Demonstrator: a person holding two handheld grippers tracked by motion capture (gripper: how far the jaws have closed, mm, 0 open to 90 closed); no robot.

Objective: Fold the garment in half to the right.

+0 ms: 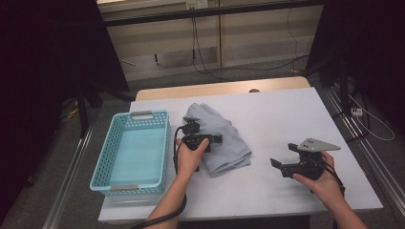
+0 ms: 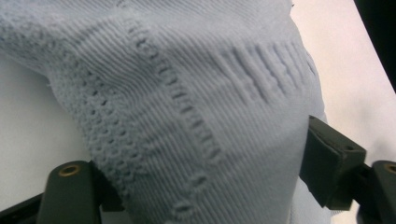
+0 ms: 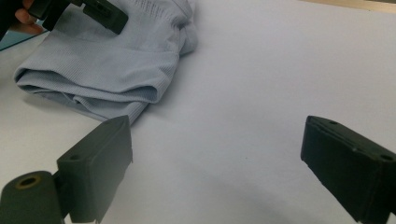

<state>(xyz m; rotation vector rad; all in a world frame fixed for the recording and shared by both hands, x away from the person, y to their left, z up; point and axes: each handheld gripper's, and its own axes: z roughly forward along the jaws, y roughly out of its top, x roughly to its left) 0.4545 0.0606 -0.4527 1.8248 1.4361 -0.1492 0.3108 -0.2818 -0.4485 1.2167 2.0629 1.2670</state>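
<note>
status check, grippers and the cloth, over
Left gripper over the folded cloth, fabric between its jaws, grip unclear. Right gripper open, empty, apart. Basket left of cloth. Nothing in the way.

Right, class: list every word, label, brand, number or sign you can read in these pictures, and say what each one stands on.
None: no readable text on the grey knitted garment, the blue basket, the table or either gripper.
The small white thing on the back wall is too small to read.
</note>
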